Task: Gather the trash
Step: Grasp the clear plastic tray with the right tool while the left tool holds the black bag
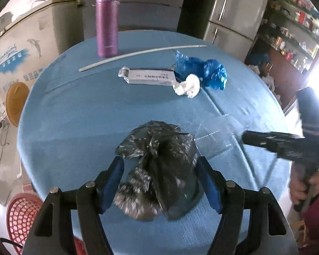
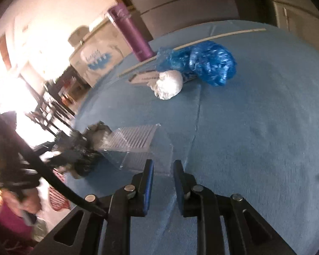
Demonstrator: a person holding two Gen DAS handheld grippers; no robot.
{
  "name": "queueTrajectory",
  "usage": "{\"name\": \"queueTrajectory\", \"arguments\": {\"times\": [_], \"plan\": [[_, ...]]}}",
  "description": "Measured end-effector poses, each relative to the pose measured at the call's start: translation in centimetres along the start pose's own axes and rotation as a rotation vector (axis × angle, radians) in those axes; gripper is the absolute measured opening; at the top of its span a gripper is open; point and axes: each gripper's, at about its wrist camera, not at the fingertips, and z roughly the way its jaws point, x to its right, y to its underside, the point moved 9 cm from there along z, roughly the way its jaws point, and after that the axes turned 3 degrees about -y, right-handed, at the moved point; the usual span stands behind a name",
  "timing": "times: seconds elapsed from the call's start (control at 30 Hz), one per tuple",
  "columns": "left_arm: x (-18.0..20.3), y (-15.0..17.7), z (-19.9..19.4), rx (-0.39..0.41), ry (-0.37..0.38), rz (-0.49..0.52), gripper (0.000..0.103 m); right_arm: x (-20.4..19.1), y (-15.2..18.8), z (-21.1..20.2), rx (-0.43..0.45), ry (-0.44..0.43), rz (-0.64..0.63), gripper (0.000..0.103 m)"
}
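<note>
Left tool (image 1: 159,170) gapes round blurred black bag (image 1: 157,161); right tool (image 2: 163,167) closed — perhaps on clear tray (image 2: 138,148).

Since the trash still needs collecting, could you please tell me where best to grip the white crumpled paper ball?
Pinch the white crumpled paper ball across its rounded middle, coming from the near, open tablecloth side; the blue plastic bag and flat box crowd its far side.

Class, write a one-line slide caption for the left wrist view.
Left gripper open around a crumpled black plastic bag on the blue table.
</note>
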Motion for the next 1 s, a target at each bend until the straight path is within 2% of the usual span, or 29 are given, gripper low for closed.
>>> {"name": "queueTrajectory", "arguments": {"times": [0.07, 0.1, 0.13, 0.2, 0.23, 0.27, 0.33, 0.4, 0.57, 0.63, 0.73, 0.8, 0.87, 0.93, 1.0], "plan": [[-0.2, 0.3, 1.4, -0.023, -0.007, 0.004, 0.068, 0.2, 0.1, -0.9, 0.015, -0.023, 0.029, 0.025], [-0.3, 0.5, 2.1, -0.04, -0.003, -0.001, 0.051, 0.3, 0.1, -1.3, 0.024, -0.027, 0.039, 0.026], [-0.4, 0.7, 2.5, -0.054, -0.001, -0.005, 0.042, 0.3, 0.1, -1.6, 0.03, -0.027, 0.05, 0.03], [-0.6, 0.7, 2.8, -0.04, -0.002, -0.027, 0.04, 0.5, 0.1, -1.7, 0.031, -0.042, 0.08, 0.043], [-0.7, 0.7, 2.6, -0.036, -0.003, -0.034, 0.039, 0.5, -0.1, -1.7, 0.036, -0.048, 0.102, 0.071], [-0.8, 0.7, 2.4, -0.028, -0.011, -0.04, 0.039, 0.5, -0.2, -1.8, 0.05, -0.053, 0.117, 0.086], [-1.3, 0.5, 1.6, 0.001, -0.045, -0.042, 0.039, 0.0, -0.7, -2.4, 0.116, -0.068, 0.132, 0.086], [-1.9, 0.4, 0.5, 0.024, -0.081, -0.058, 0.039, -1.0, -1.0, -2.4, 0.126, -0.056, 0.111, 0.086], [-3.4, 0.2, -2.3, 0.07, -0.133, -0.094, 0.039, -4.3, -0.7, -0.5, 0.128, 0.052, -0.003, 0.086], [-3.4, 0.2, -3.3, 0.083, -0.135, -0.085, 0.039, -5.6, -0.5, 0.5, 0.133, 0.13, -0.066, 0.086], [-3.0, 0.5, -4.4, 0.098, -0.11, -0.076, 0.039, -5.9, -0.2, 1.3, 0.133, 0.192, -0.094, 0.086], [-2.7, 1.0, -4.8, 0.101, -0.096, -0.066, 0.039, -5.8, -0.1, 1.8, 0.109, 0.155, -0.065, 0.086], [-2.7, 1.3, -4.7, 0.096, -0.094, -0.066, 0.039, -6.0, -0.1, 2.4, 0.081, 0.081, -0.019, 0.086], [-3.6, 1.6, -4.6, 0.09, -0.103, -0.088, 0.039, -8.5, 0.6, 2.8, 0.01, -0.094, -0.04, 0.086], [-5.0, 1.8, -5.1, 0.098, -0.116, -0.124, 0.039, -10.2, 1.2, 2.4, -0.026, -0.158, -0.103, 0.086]]}}
